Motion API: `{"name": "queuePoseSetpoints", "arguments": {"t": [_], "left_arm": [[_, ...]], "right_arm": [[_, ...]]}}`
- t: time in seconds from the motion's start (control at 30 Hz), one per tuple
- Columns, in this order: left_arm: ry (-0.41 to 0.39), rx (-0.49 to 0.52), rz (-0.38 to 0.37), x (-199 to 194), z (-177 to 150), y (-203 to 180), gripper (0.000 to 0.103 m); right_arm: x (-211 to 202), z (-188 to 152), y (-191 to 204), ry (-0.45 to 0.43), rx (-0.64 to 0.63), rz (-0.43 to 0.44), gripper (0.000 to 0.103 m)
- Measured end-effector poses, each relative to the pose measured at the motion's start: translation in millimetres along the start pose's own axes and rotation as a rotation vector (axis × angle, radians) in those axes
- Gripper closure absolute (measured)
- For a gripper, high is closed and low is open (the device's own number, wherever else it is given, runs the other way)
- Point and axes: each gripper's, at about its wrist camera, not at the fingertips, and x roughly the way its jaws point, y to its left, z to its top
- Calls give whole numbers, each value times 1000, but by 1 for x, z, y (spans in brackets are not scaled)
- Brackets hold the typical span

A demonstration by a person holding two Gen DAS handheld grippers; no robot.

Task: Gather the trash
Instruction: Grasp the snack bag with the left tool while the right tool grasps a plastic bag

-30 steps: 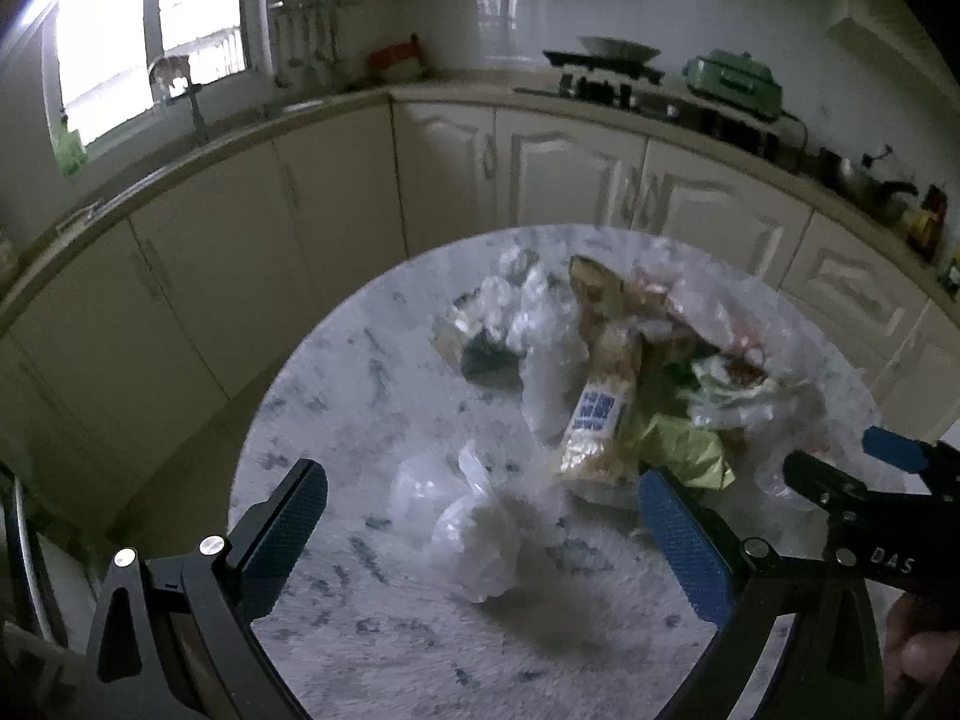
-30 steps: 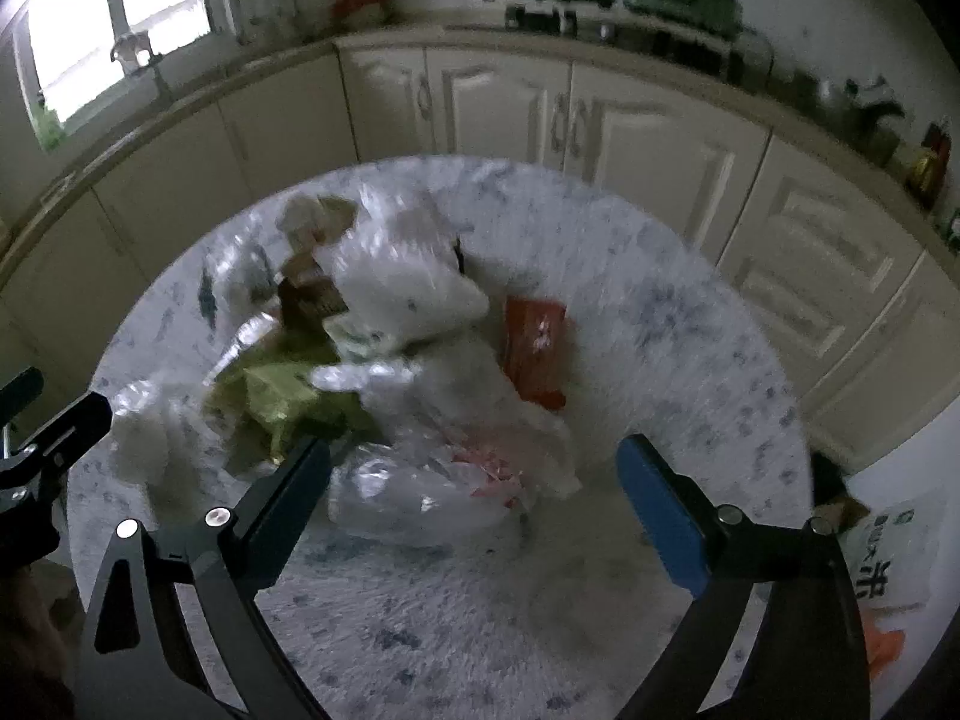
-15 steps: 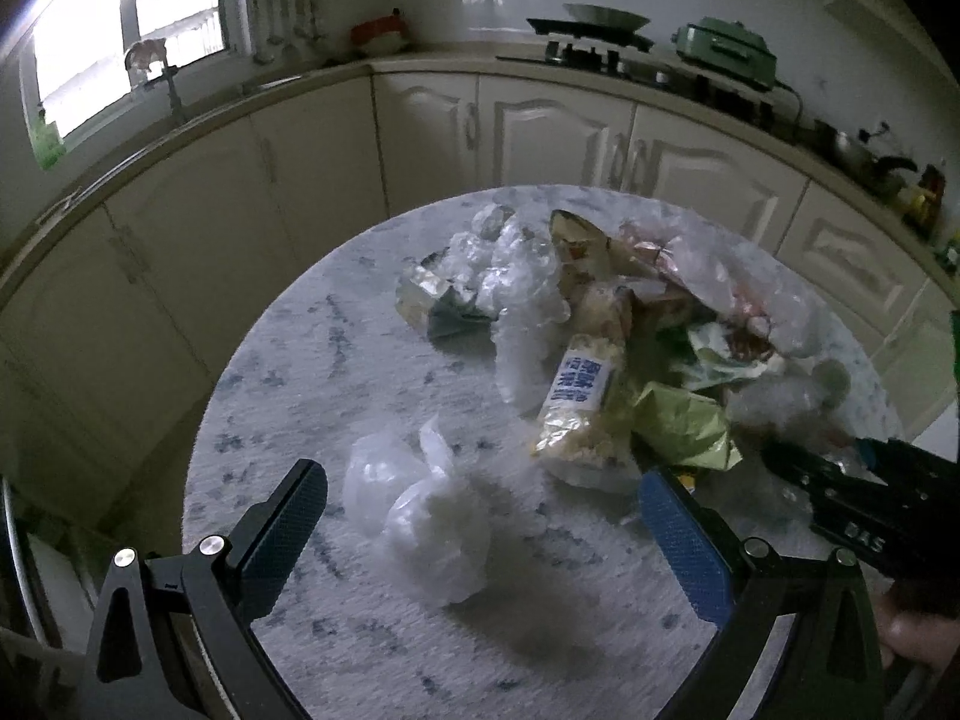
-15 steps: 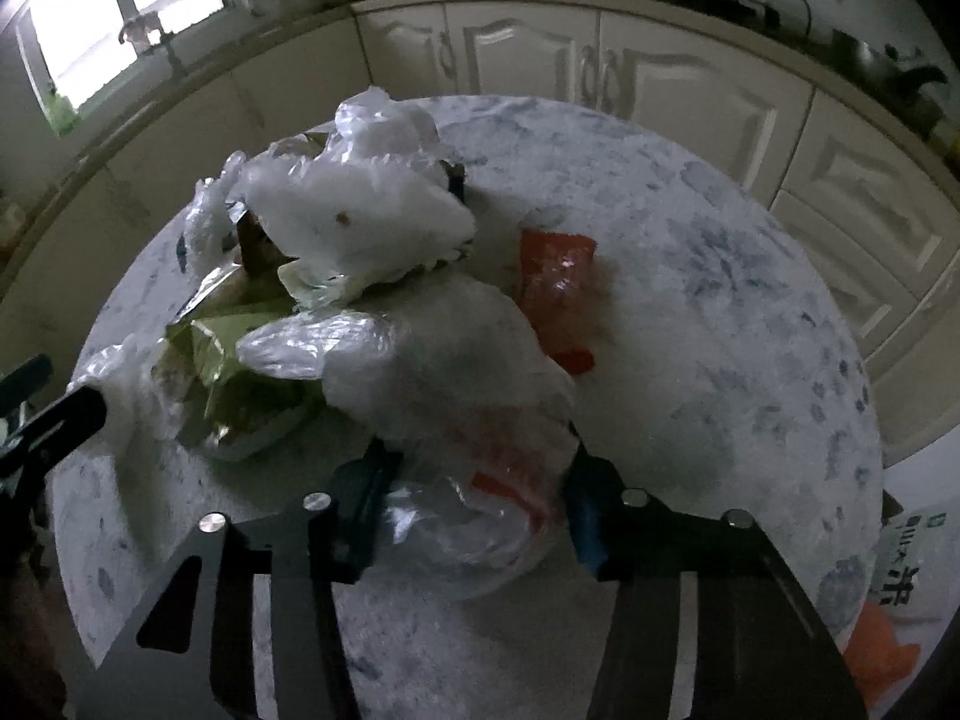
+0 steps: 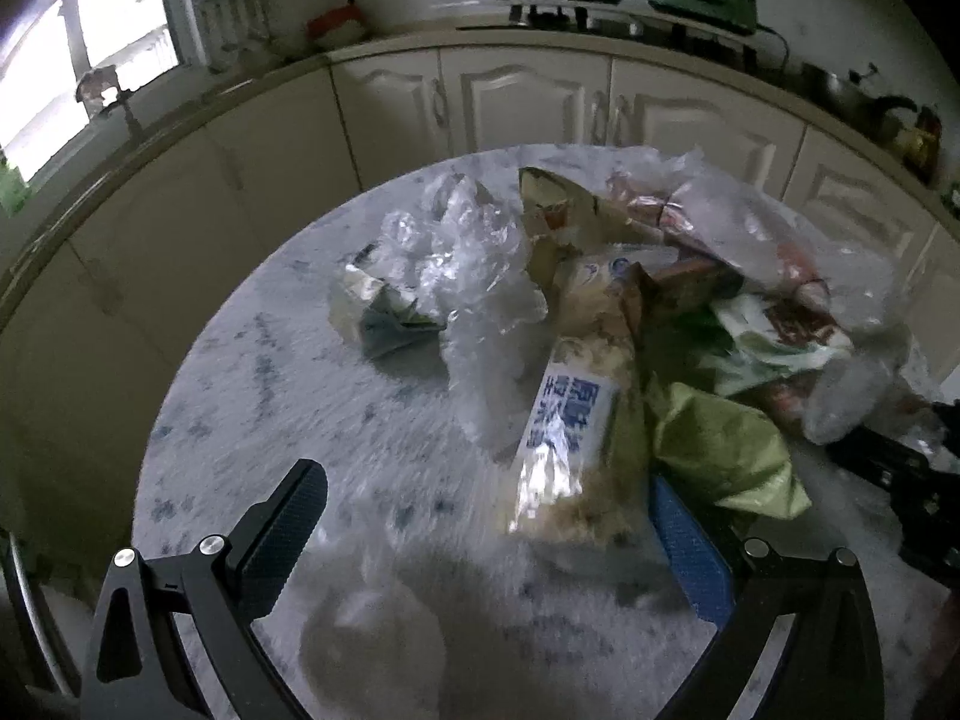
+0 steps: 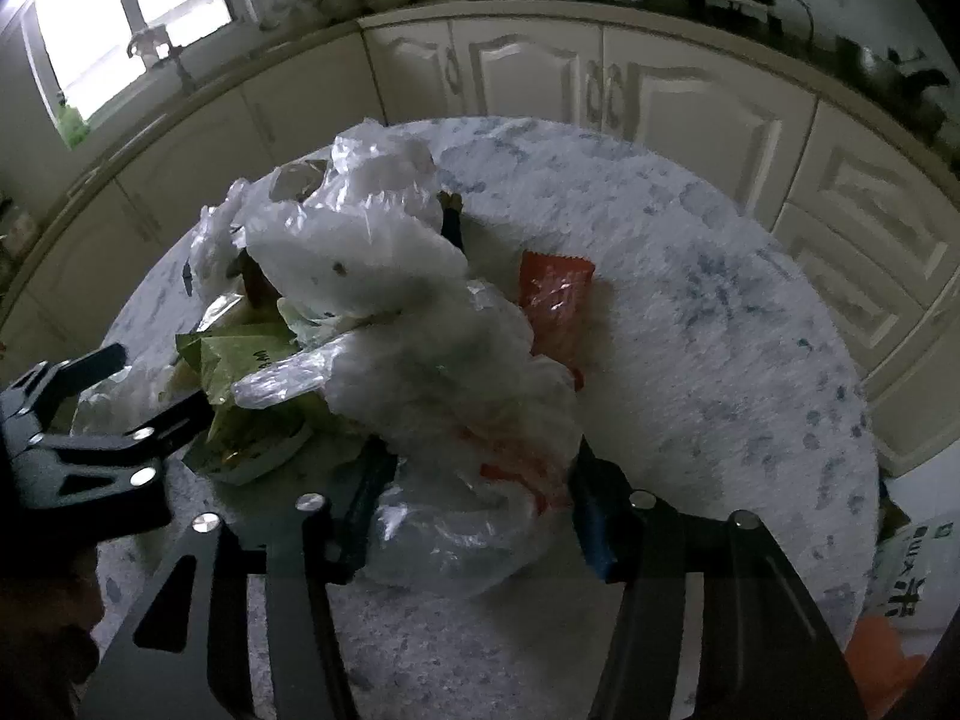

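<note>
A heap of wrappers and plastic bags lies on the round marble table [image 6: 720, 330]. My right gripper [image 6: 480, 498] has a clear plastic bag [image 6: 456, 534] with orange print between its pads. Both pads touch it, and the jaws are opening slightly. An orange wrapper [image 6: 555, 288] lies just behind it. My left gripper [image 5: 489, 510] stands open and low over the table. A crumpled white bag [image 5: 372, 648] sits blurred between its fingers near the bottom. A snack packet with a blue label [image 5: 564, 420] and a green wrapper [image 5: 714, 450] lie at its right finger.
Cream kitchen cabinets [image 5: 528, 96] curve round behind the table, under a worktop with a stove and pots. A window [image 6: 126, 30] is at the upper left. A printed bag [image 6: 912, 576] and something orange [image 6: 882, 654] lie on the floor to the table's right.
My right gripper went from wide open to closed around the clear plastic bag. My left gripper moved down and forward towards the heap, so the white bag slid to the bottom of its view.
</note>
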Motion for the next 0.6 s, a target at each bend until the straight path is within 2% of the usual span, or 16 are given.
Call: {"name": "queuePoseSetpoints", "arguments": {"t": [0.1, 0.17, 0.2, 0.23, 0.33, 0.6], "left_arm": [[17, 1, -48, 13, 4, 0, 11], [32, 3, -84, 19, 6, -1, 36], [26, 1, -94, 20, 7, 0, 42], [28, 3, -99, 20, 8, 3, 53], [27, 1, -129, 19, 0, 7, 57], [31, 3, -134, 10, -23, 21, 57]], "right_arm": [[3, 3, 3, 1, -24, -6, 43], [7, 5, 3, 9, -29, -1, 47], [7, 4, 3, 8, -26, 8, 52], [6, 4, 2, 4, -24, 15, 54], [0, -3, -2, 1, -9, 47, 57], [-13, -19, -2, 3, 2, 67, 57]]}}
